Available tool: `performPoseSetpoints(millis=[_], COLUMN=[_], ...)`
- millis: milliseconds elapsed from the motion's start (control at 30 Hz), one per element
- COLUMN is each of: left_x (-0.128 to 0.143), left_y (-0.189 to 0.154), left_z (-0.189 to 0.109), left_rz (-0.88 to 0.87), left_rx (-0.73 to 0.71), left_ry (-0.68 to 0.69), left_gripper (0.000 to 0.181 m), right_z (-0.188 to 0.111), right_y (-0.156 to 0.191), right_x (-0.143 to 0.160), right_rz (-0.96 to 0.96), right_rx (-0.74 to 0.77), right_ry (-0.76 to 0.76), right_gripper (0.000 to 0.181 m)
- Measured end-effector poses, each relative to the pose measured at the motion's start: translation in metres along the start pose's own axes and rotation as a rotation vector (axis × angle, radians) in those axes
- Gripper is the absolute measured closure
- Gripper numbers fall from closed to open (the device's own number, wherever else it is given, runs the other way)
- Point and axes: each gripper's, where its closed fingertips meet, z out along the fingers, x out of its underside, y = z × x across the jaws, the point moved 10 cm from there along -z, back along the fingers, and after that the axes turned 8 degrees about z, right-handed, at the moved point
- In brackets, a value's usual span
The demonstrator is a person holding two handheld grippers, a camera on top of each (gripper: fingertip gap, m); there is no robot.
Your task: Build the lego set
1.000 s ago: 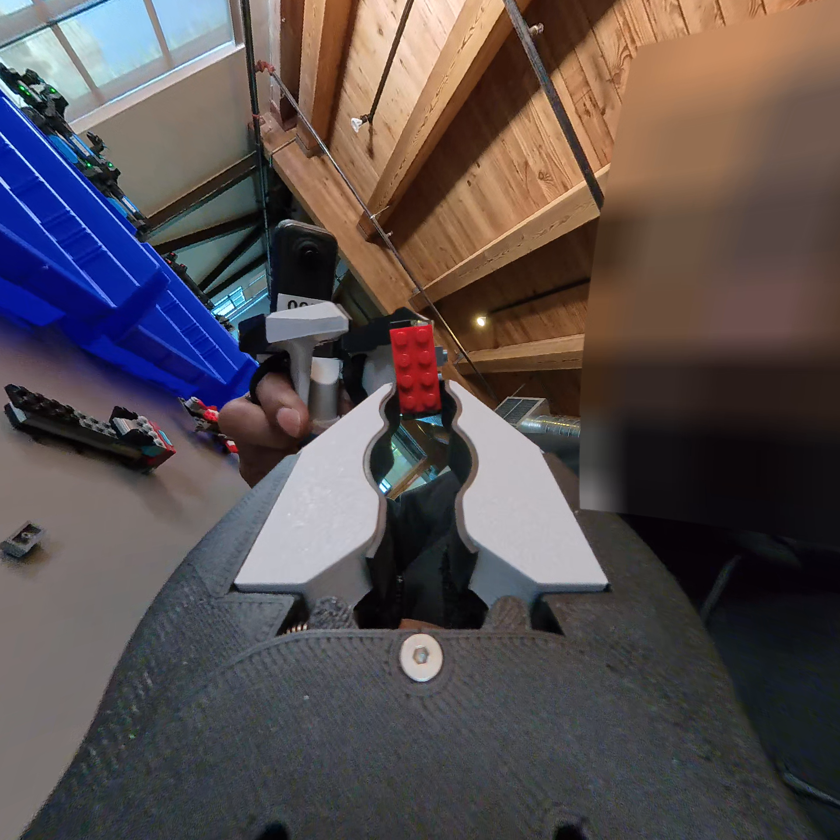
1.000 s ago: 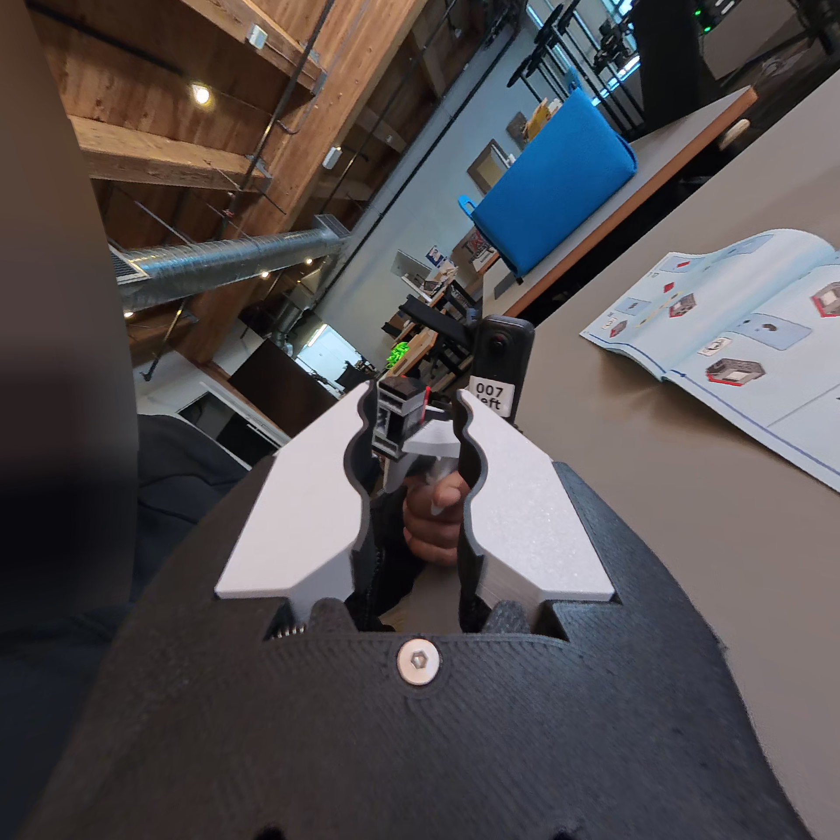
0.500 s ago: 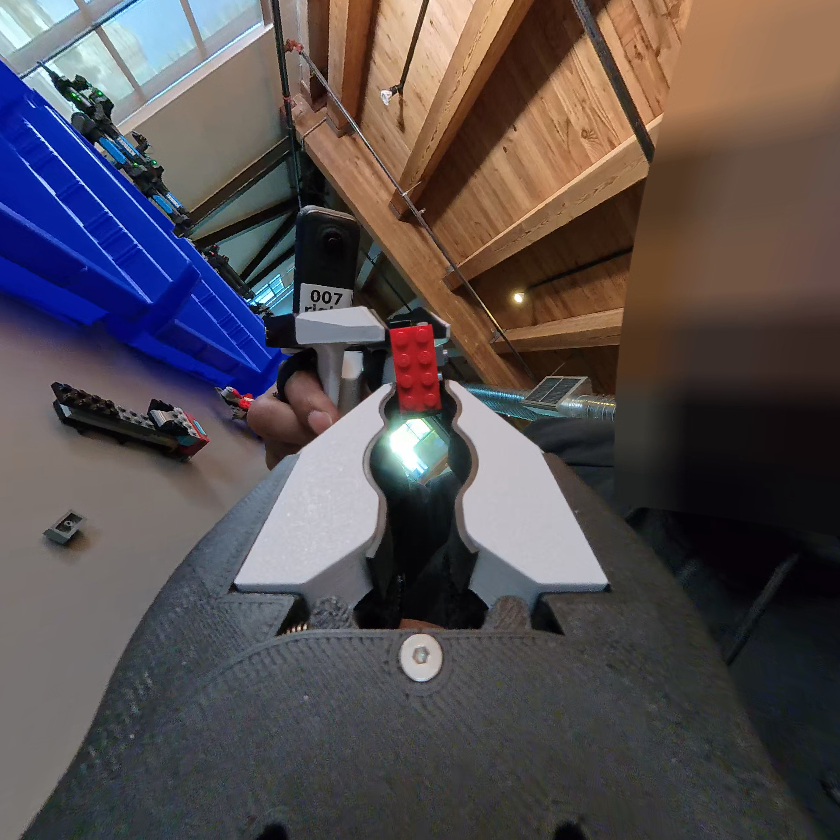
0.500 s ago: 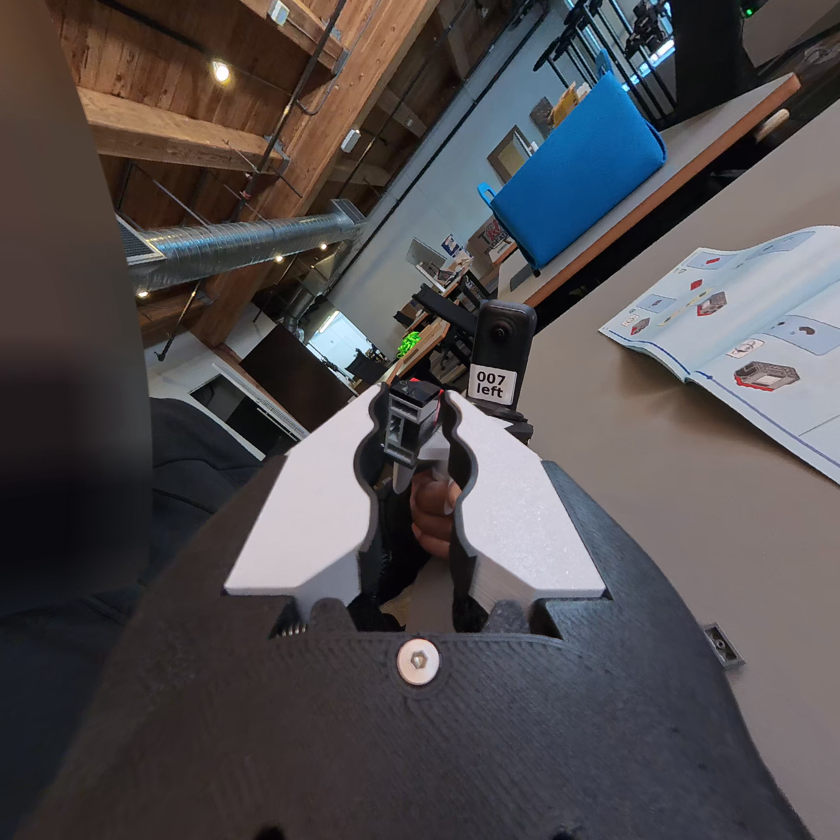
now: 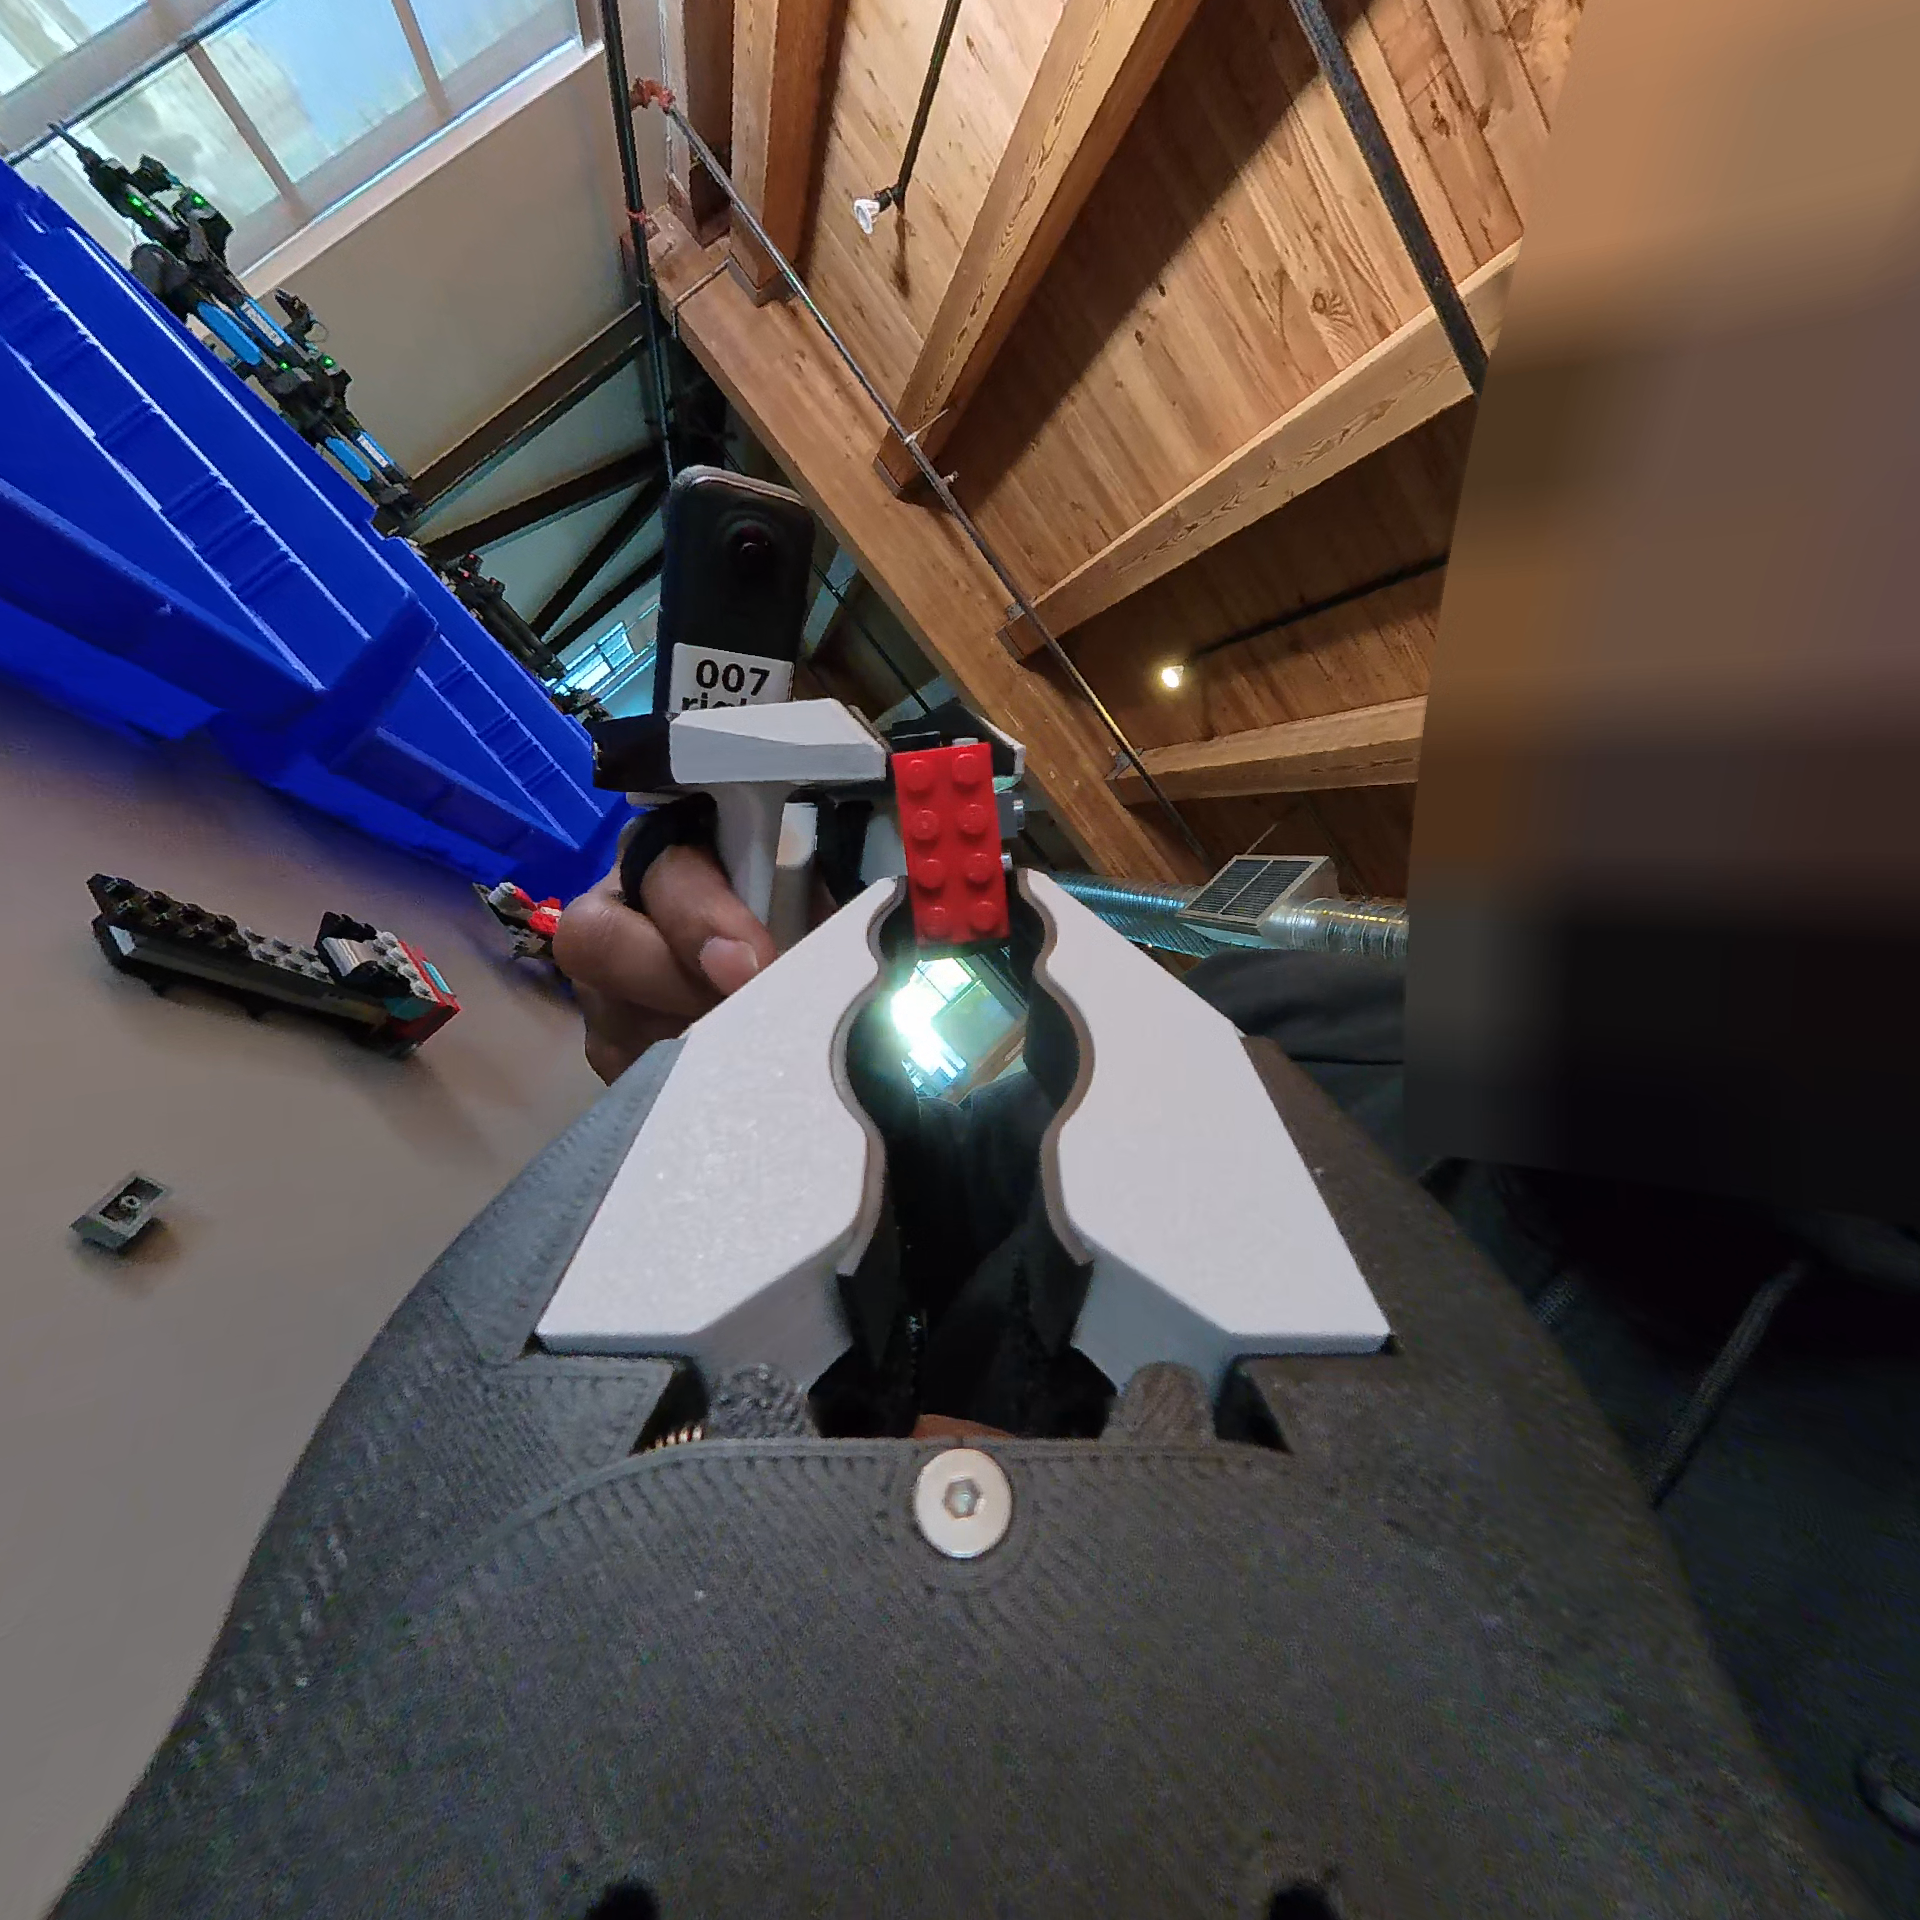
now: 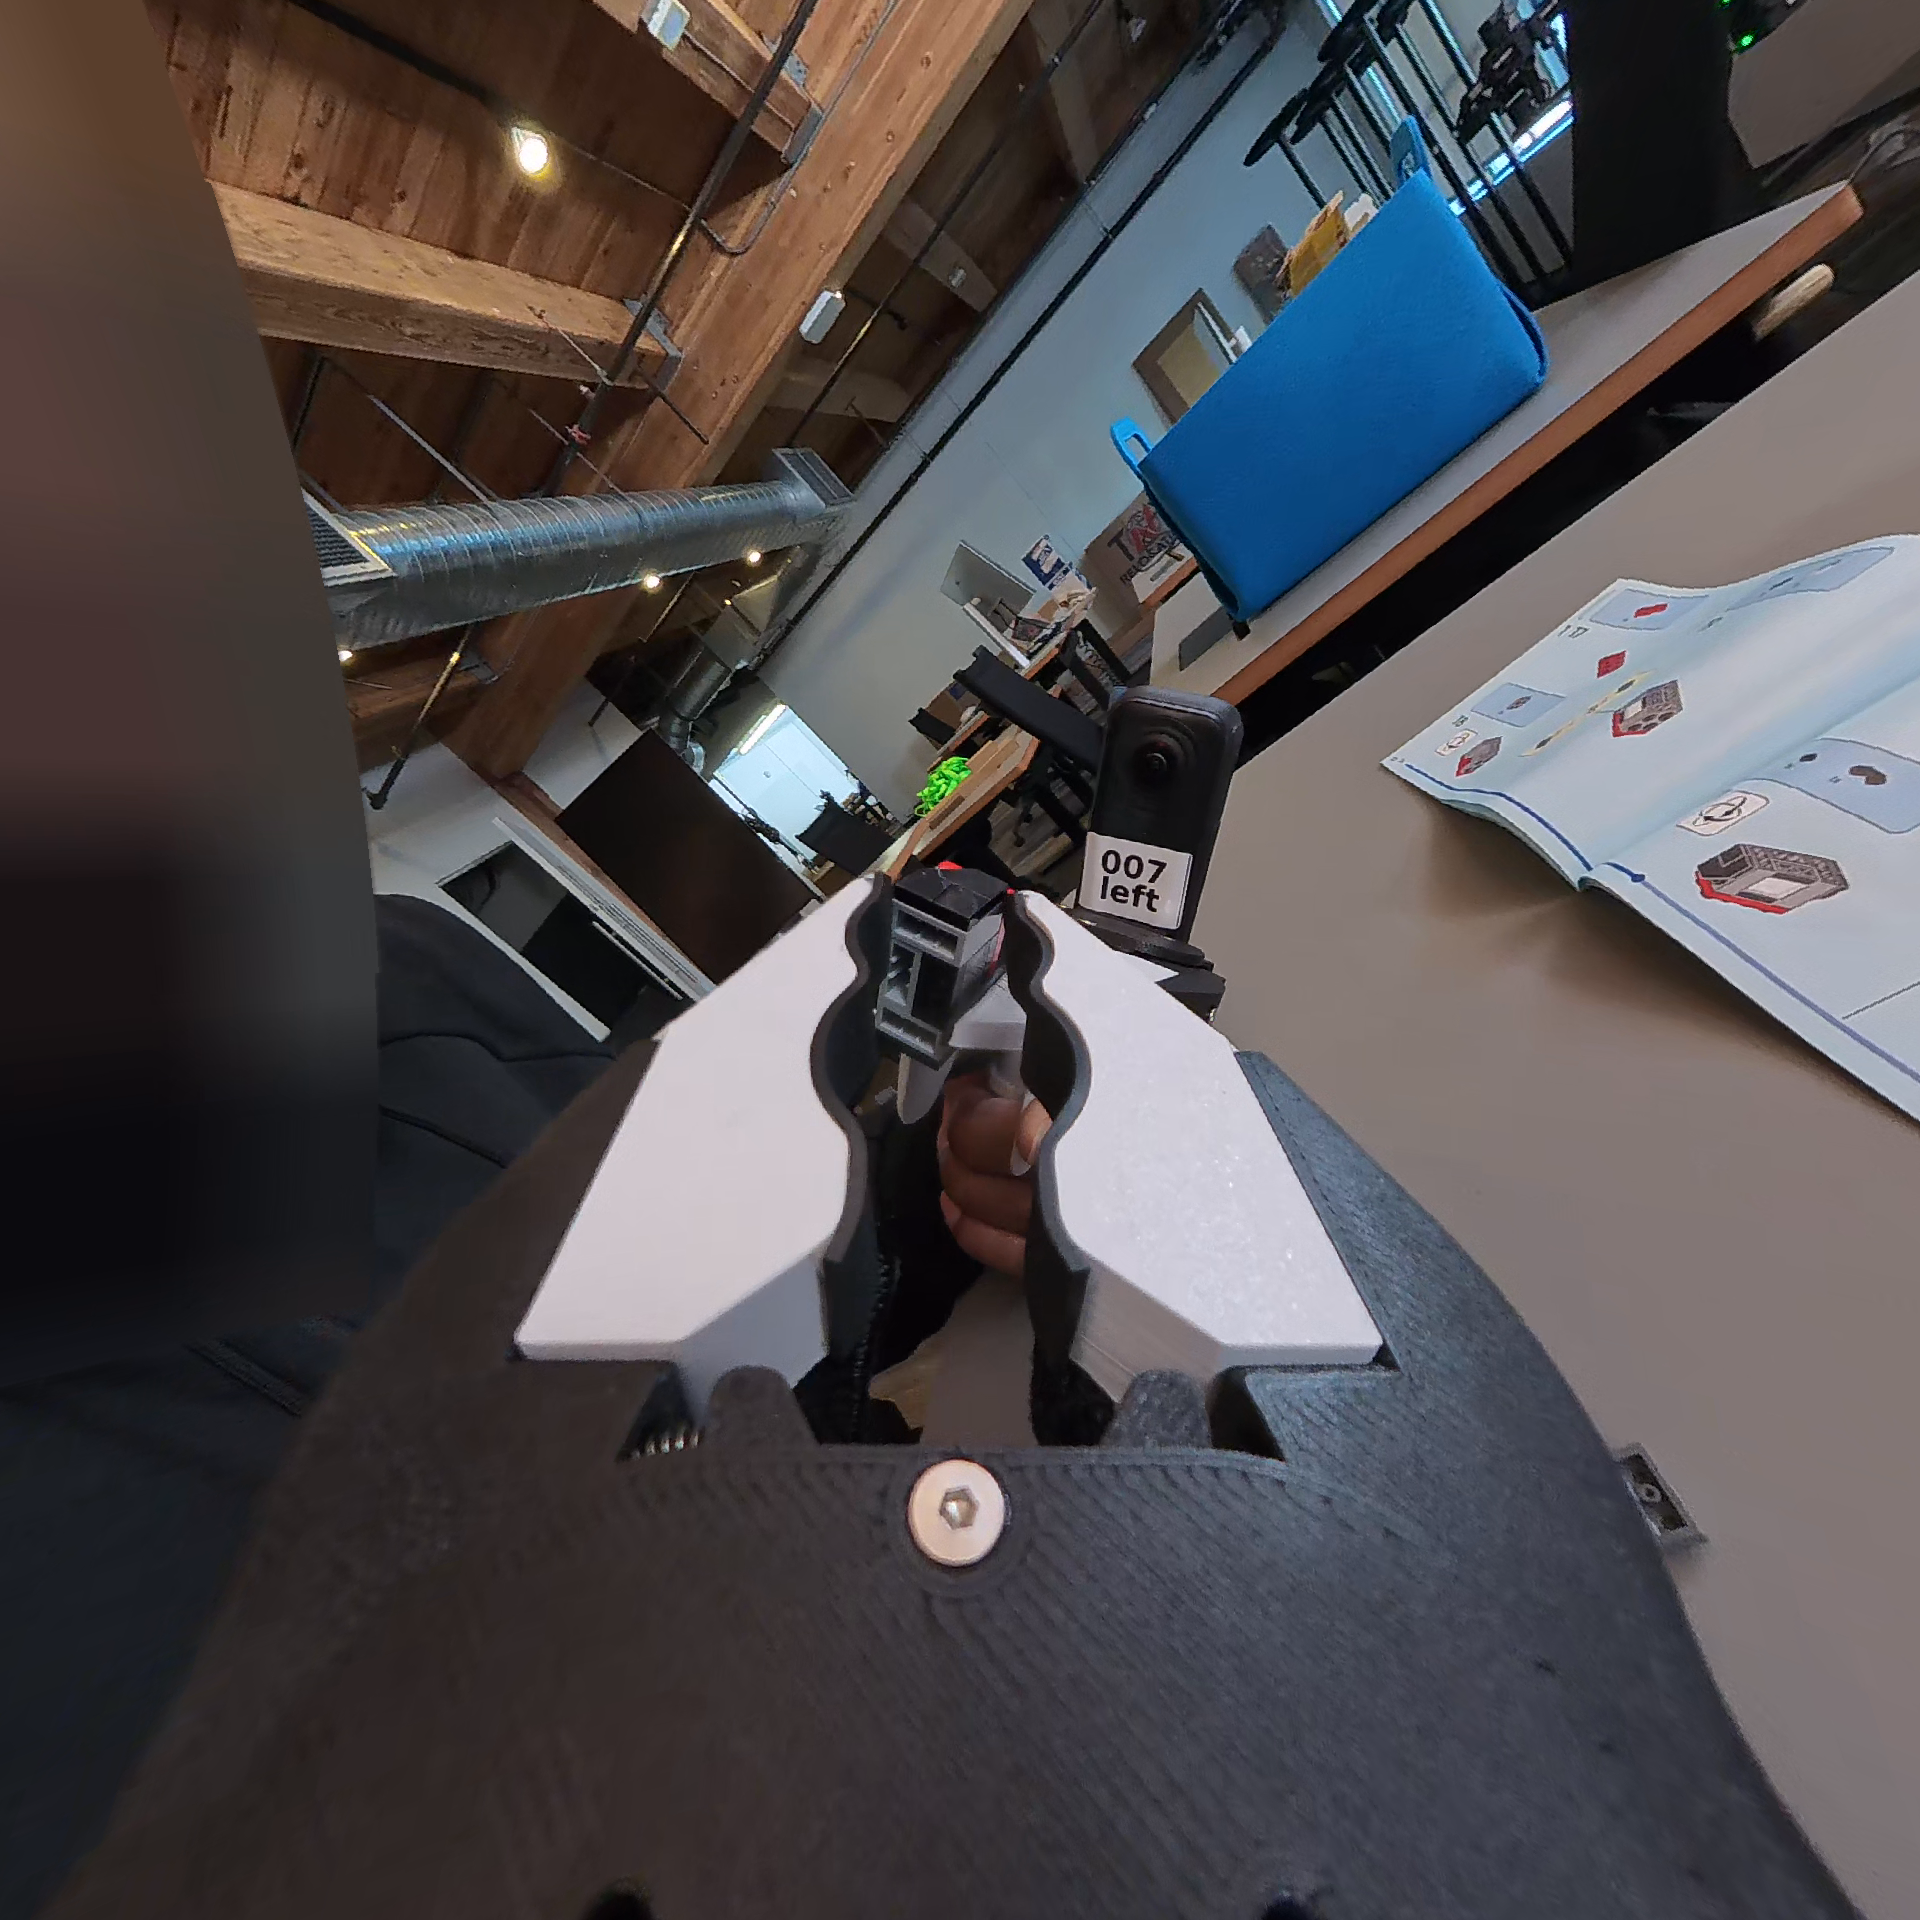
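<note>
**Up off the table, two grippers meet brick to brick**

Plainly, the left gripper point(image 5: 956, 914) has its fingers pinched on the lower end of a red two-by-four brick point(image 5: 954, 844), studs toward its own camera, held in the air. Close behind the brick sits the right gripper point(image 6: 951, 940), clamped on a small dark grey and black assembly point(image 6: 930, 966) with a sliver of red at its edge. Whether brick and assembly actually touch is hard to make out; each view hides the joint behind its own load. A hand point(image 5: 665, 961) wraps the right gripper's handle, partly cut off by the grey finger.

Left of the brick, on the grey-brown table point(image 5: 260, 1164), lie a long black partial build point(image 5: 270, 961), a lone dark grey piece point(image 5: 123, 1210), and a tiny red-and-white cluster point(image 5: 525, 909) too small to read. Blue storage bins point(image 5: 208, 592) stand beyond. An open instruction booklet point(image 6: 1714, 790) lies to the right of the assembly. Timber beams and a silver duct point(image 6: 561, 551) run overhead.
</note>
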Motion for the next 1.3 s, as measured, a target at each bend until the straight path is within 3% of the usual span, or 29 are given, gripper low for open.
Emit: performPoseSetpoints(millis=[233,433,700,933,1300], left_x=[0.0,0.007,0.019,0.022,0.023], left_y=[-0.003,-0.007,-0.019,-0.022,-0.023], left_z=[0.0,0.009,0.024,0.028,0.029], left_rz=[-0.01,-0.025,-0.008,-0.006,-0.012], left_rx=[0.056,0.161,0.28,0.306,0.322], left_ry=[-0.018,0.019,0.094,0.118,0.125], left_gripper=[0.164,0.165,0.164,0.164,0.164], right_z=[-0.008,-0.003,0.001,0.001,0.006], right_y=[0.002,0.011,0.022,0.024,0.022], right_x=[-0.006,0.003,0.014,0.017,0.022], right_rz=[-0.036,-0.121,-0.179,-0.188,-0.209], right_rx=[-0.126,-0.252,-0.394,-0.437,-0.447], right_ry=[-0.062,0.008,0.072,0.09,0.099], right_gripper=[0.143,0.137,0.143,0.155,0.157])
